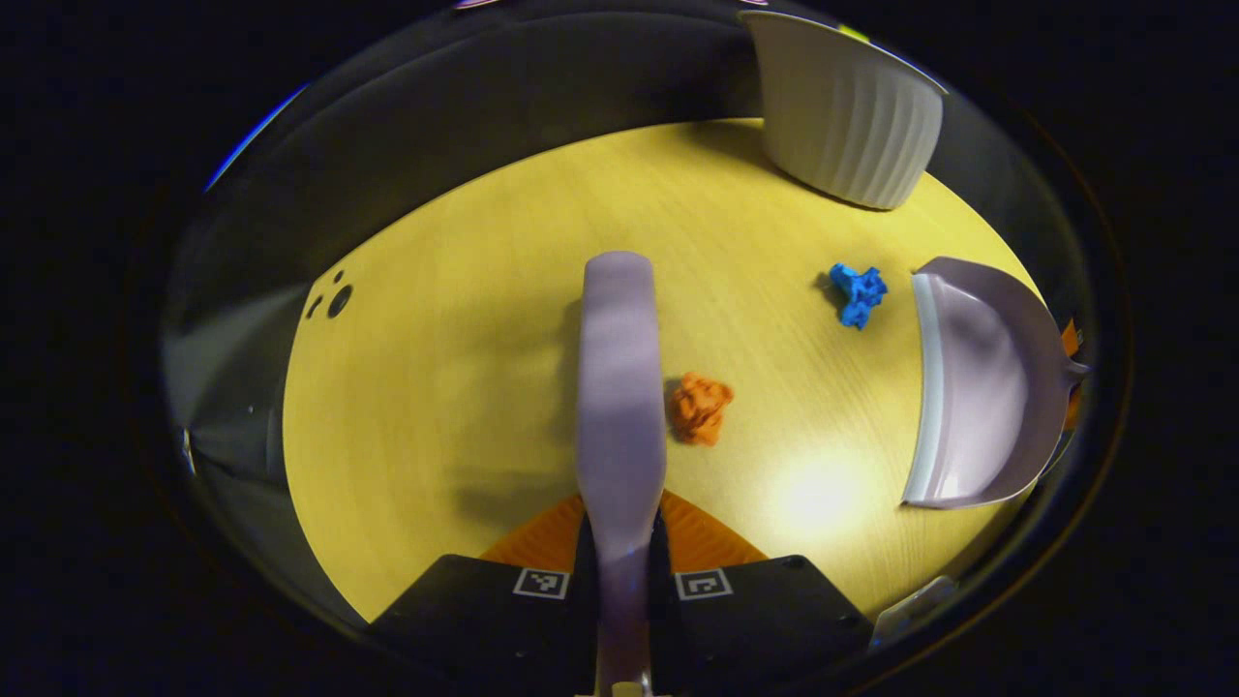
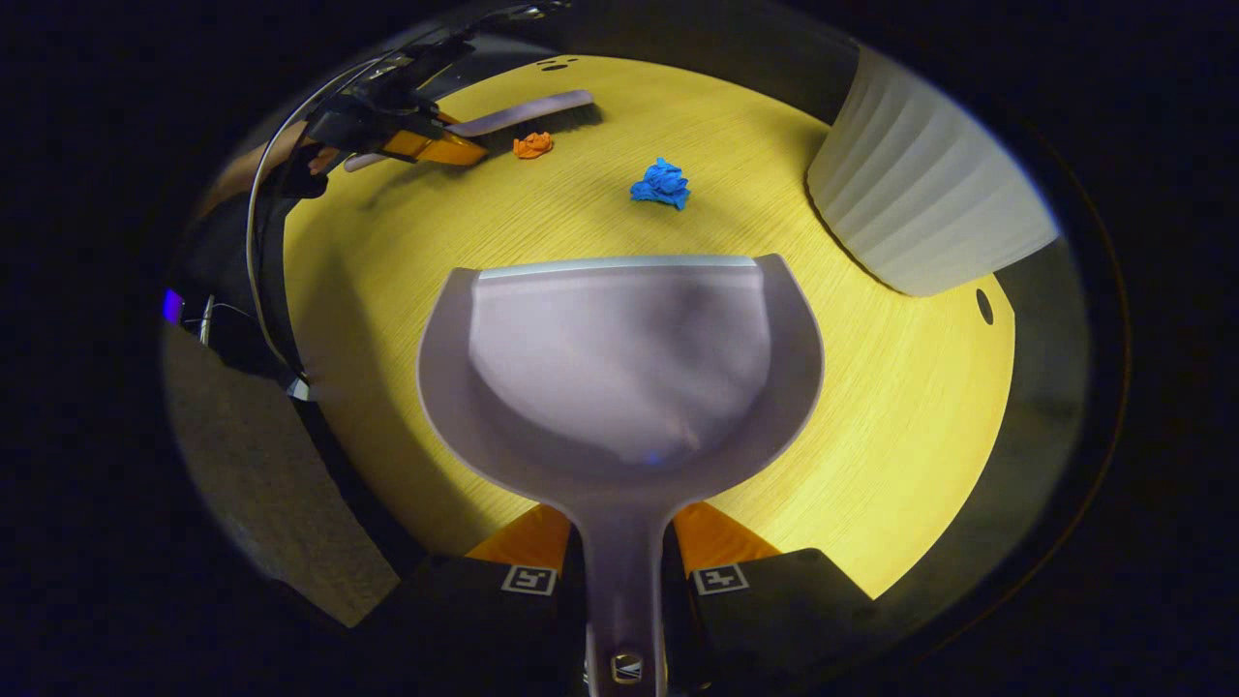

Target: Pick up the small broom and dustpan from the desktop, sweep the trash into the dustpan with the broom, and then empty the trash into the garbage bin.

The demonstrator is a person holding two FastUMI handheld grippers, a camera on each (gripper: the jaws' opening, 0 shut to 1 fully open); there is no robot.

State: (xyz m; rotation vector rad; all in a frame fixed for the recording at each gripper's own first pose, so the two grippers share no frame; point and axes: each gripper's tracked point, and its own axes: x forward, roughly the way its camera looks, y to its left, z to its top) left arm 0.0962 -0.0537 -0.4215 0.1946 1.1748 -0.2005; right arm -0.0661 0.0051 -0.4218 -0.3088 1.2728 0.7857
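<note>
Gripping the handle of the pale lilac plastic broom, the left gripper has its jaws clenched on it above the round yellow wooden bench. Just right of the broom lies a crumpled orange paper scrap; farther right, a crumpled blue paper scrap. Beyond that sits the lilac plastic dustpan, its handle clenched in the right gripper jaws. Past the blue scrap stands the white ribbed garbage bin.

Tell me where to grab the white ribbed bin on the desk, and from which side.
Grip the garbage bin at its upper rim, one of the jaws inside and one outside, coming down from above. Its ribbed wall looks too broad to span, and it stands upright at the table's far edge with its open top apparently free.
</note>
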